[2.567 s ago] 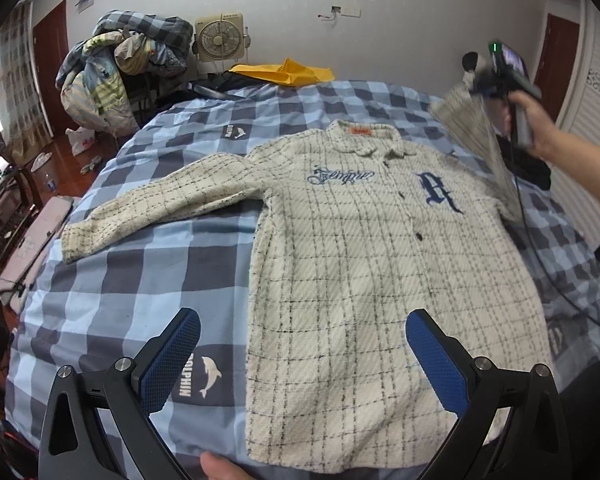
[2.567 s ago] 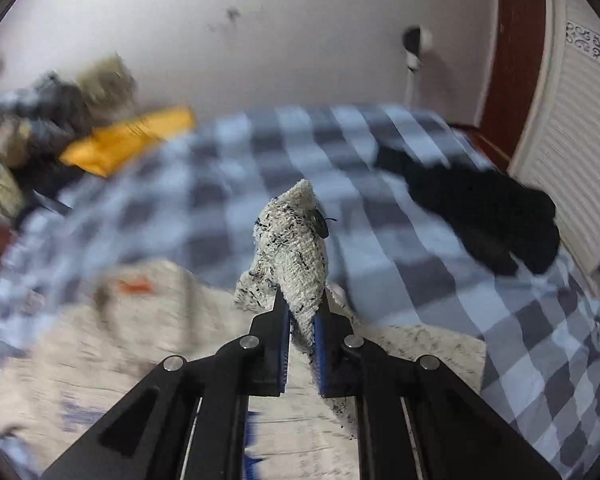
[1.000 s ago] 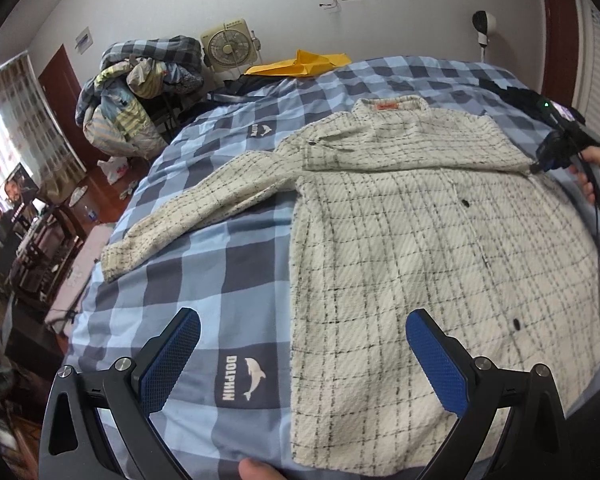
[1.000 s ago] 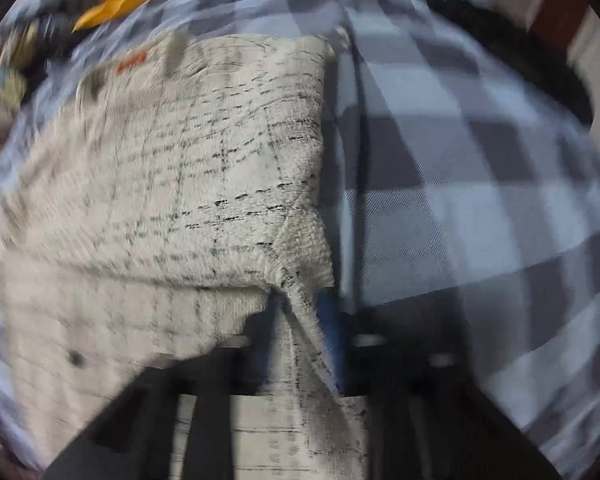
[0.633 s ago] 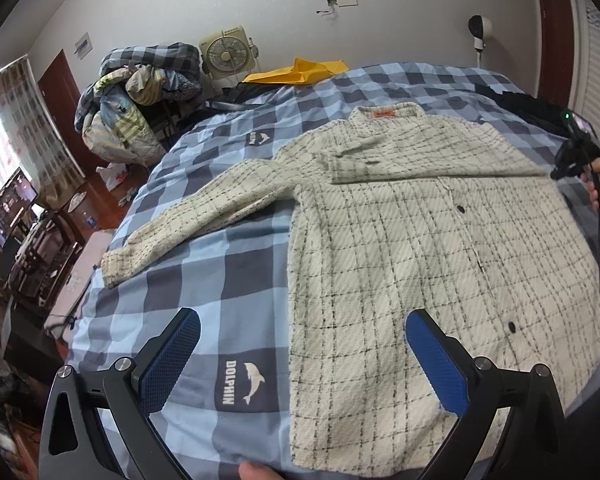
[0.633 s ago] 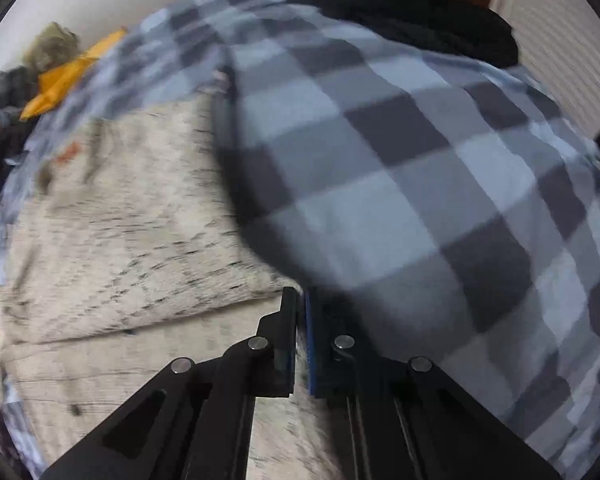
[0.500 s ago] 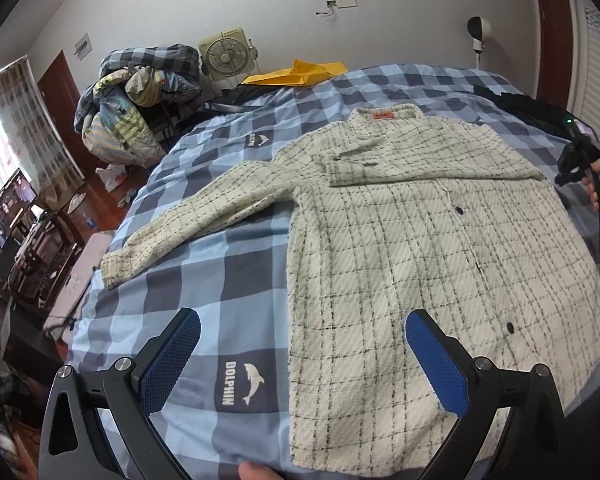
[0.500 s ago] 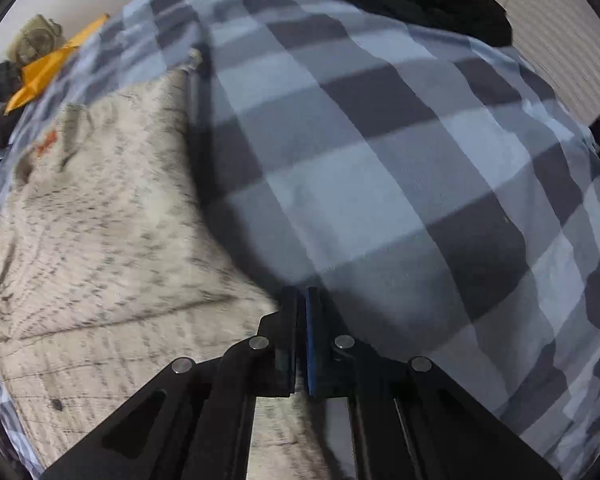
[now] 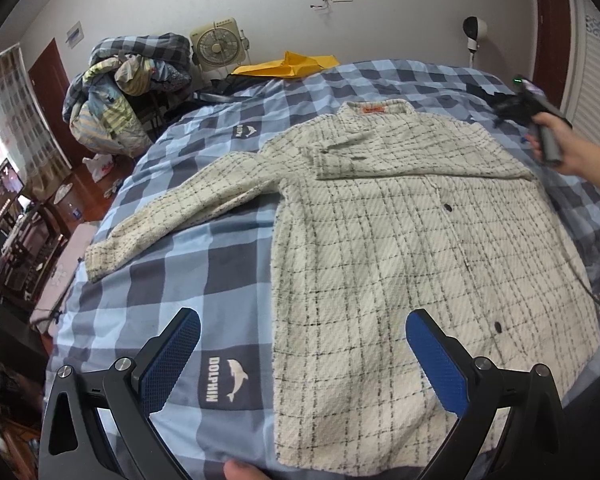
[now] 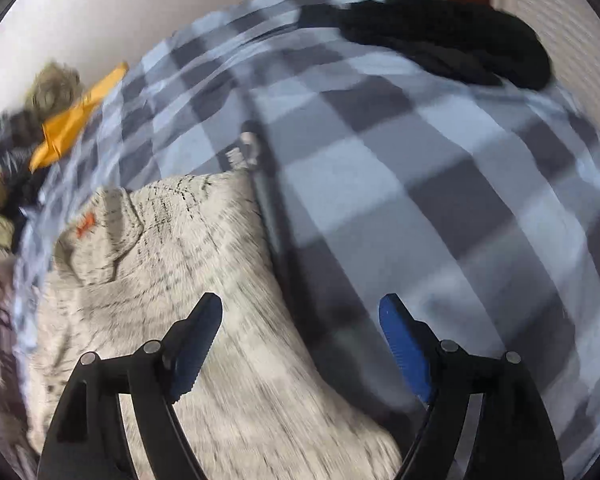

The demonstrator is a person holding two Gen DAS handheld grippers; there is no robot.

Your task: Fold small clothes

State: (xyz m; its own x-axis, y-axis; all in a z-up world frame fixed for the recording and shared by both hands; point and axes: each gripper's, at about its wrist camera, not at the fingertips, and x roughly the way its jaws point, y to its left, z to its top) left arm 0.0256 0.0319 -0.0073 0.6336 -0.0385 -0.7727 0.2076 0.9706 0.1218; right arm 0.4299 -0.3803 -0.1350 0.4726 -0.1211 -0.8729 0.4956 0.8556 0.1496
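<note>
The cream shirt (image 9: 400, 240) lies flat on the checked bed (image 9: 172, 272), one sleeve folded across its chest. The left gripper (image 9: 302, 354) is wide open and empty; the right gripper (image 10: 300, 330) is opening with nothing inside. A black garment (image 10: 440, 36) and a yellow envelope (image 9: 288, 66) lie near the far edge.

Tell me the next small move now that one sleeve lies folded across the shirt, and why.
Probably take the left gripper, open and empty, to the cuff of the other sleeve, which lies stretched out flat on the bedspread while the shirt has its far sleeve folded across the chest. The right gripper is opening with nothing between its pads.
</note>
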